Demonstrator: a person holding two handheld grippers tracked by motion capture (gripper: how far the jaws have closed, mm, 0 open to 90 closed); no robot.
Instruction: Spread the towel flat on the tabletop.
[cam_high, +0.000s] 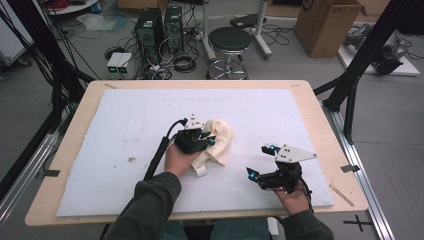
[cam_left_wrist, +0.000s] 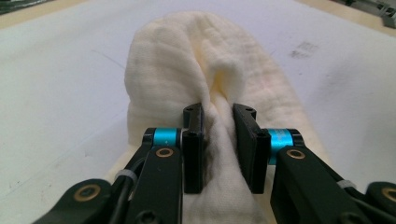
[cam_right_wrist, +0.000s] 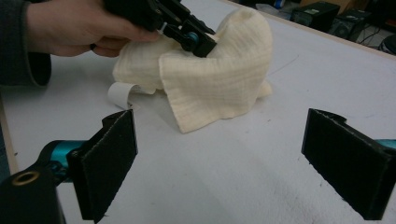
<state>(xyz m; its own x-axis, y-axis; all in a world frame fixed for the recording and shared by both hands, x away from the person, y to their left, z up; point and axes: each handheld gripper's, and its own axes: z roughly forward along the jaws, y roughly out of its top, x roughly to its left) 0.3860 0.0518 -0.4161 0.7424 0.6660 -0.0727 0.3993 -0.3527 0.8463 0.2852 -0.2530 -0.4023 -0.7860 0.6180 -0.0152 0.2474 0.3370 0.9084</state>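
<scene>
Desk (cam_high: 125, 125): white mat on top, the cream cloth (cam_high: 219, 140) bunched near its middle.
Cloth: a ridge of it stands between the left tongs (cam_left_wrist: 217, 133), a white tag at its near edge.
Left tongs: pinching that ridge — likely mid-fold.
Right tongs (cam_high: 264, 161): spread wide, apart from the cloth — next they need a free edge.

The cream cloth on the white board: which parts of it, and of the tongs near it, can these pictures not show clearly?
- Cream cloth: in the left gripper view its near end runs under the left tongs and off the bottom edge.
- Its white label: in the right gripper view it is partly tucked under the cloth; any print is unreadable.
- High view: the hand covers the cloth's left part.
- Right tongs: both pads are cut by the bottom edge.
</scene>
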